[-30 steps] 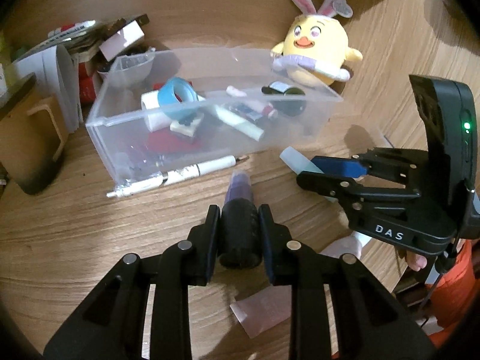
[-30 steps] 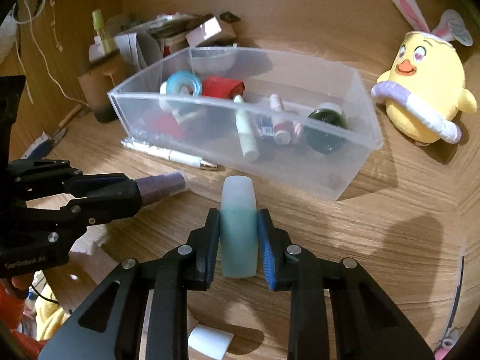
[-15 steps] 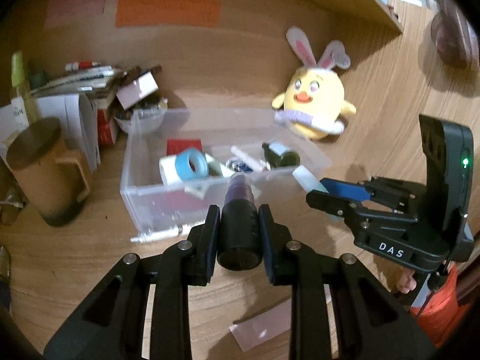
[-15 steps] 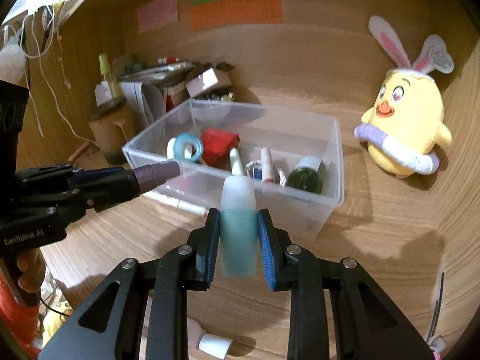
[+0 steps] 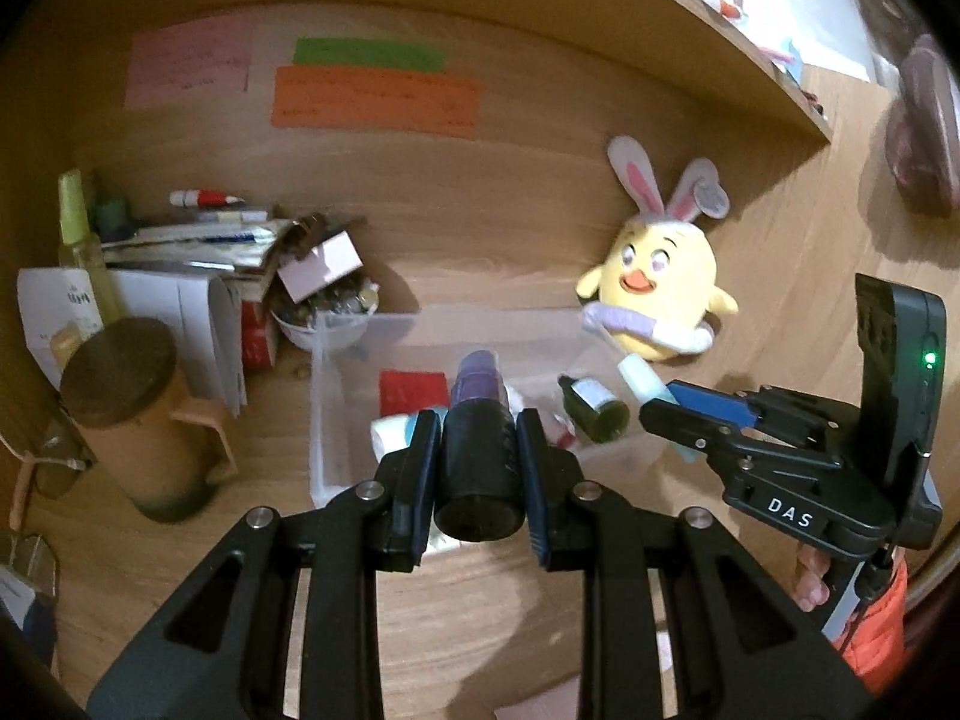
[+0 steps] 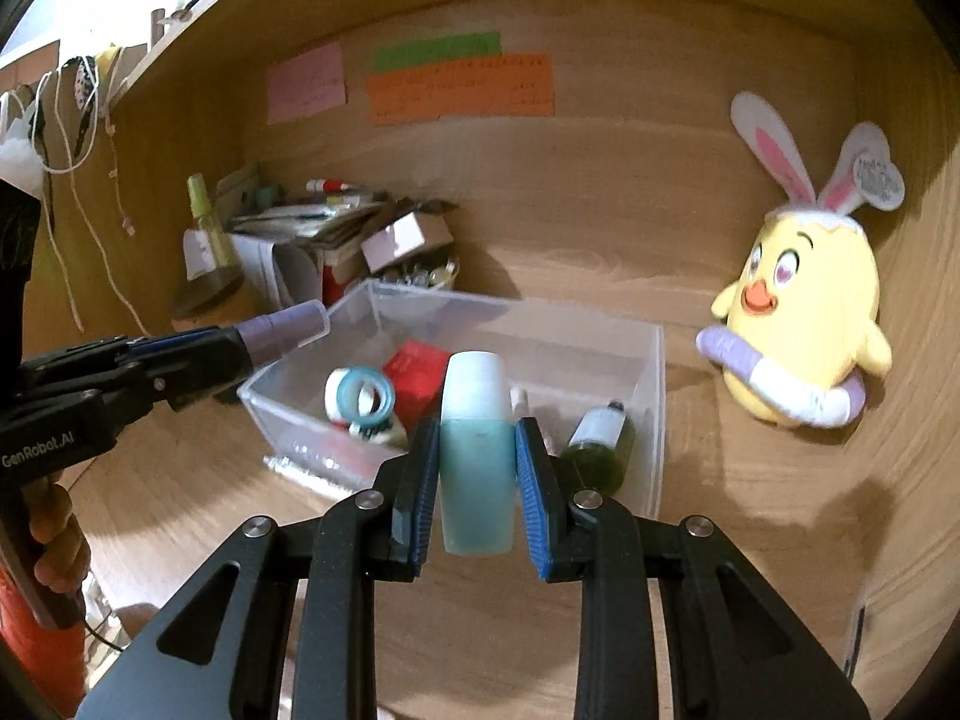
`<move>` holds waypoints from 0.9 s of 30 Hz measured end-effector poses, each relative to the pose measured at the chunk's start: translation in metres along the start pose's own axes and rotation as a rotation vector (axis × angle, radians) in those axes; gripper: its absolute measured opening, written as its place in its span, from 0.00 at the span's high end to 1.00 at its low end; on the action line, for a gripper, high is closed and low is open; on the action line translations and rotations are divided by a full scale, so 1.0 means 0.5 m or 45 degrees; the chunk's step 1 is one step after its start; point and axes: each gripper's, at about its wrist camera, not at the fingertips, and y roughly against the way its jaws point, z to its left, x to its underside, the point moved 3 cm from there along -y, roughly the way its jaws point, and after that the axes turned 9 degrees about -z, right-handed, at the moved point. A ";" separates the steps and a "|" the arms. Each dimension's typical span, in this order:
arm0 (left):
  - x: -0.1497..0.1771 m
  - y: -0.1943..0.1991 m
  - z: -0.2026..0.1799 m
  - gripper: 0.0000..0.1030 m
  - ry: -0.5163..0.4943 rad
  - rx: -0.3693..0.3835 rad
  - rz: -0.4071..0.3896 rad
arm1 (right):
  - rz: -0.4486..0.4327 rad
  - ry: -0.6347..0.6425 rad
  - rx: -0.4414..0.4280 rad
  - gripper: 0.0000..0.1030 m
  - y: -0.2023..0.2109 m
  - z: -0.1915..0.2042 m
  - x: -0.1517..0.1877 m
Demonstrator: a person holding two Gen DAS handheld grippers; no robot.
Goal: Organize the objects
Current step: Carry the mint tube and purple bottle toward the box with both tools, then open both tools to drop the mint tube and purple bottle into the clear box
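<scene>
The left hand-held gripper (image 5: 479, 457) is clenched on a dark cylindrical bottle (image 5: 477, 462) with a purple cap. The right hand-held gripper (image 6: 478, 468), at its 3 o'clock, grasps a smooth teal bottle (image 6: 478, 456) with a rounded pale cap. Both bottles hang above the clear plastic bin (image 6: 654, 408) on the wood-grain table (image 6: 750, 510). At 2 o'clock of the bin sits a plush yellow chick (image 6: 804, 324).

writing on sticky notes (image 6: 462, 87) illegible, pen (image 6: 294, 468) blurred behind bin wall (image 6: 312, 438)
</scene>
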 end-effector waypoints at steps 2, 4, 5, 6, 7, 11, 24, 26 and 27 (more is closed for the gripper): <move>-0.009 -0.007 0.008 0.75 0.006 -0.014 -0.007 | -0.009 -0.004 -0.003 0.78 -0.006 -0.002 -0.011; -0.016 -0.015 0.016 0.75 0.009 -0.033 -0.011 | -0.020 -0.003 -0.002 0.78 -0.011 -0.004 -0.022; -0.018 -0.019 0.021 0.75 0.010 -0.040 -0.012 | -0.025 -0.003 -0.001 0.78 -0.016 -0.006 -0.029; -0.019 -0.025 0.027 0.75 0.016 -0.051 -0.009 | -0.027 -0.005 -0.001 0.78 -0.019 -0.007 -0.033; -0.020 -0.031 0.032 0.75 0.022 -0.056 -0.004 | -0.029 -0.008 -0.001 0.78 -0.025 -0.009 -0.038; -0.017 -0.058 0.056 0.75 0.046 -0.084 0.024 | -0.017 -0.031 -0.007 0.78 -0.050 -0.020 -0.052; 0.034 -0.150 0.124 0.75 0.152 -0.111 0.189 | 0.131 -0.042 0.025 0.78 -0.159 -0.047 -0.023; 0.035 -0.152 0.121 0.75 0.136 -0.126 0.183 | 0.158 -0.044 0.034 0.78 -0.178 -0.049 -0.011; 0.035 -0.154 0.118 0.75 0.136 -0.123 0.183 | 0.167 -0.045 0.039 0.78 -0.185 -0.050 -0.006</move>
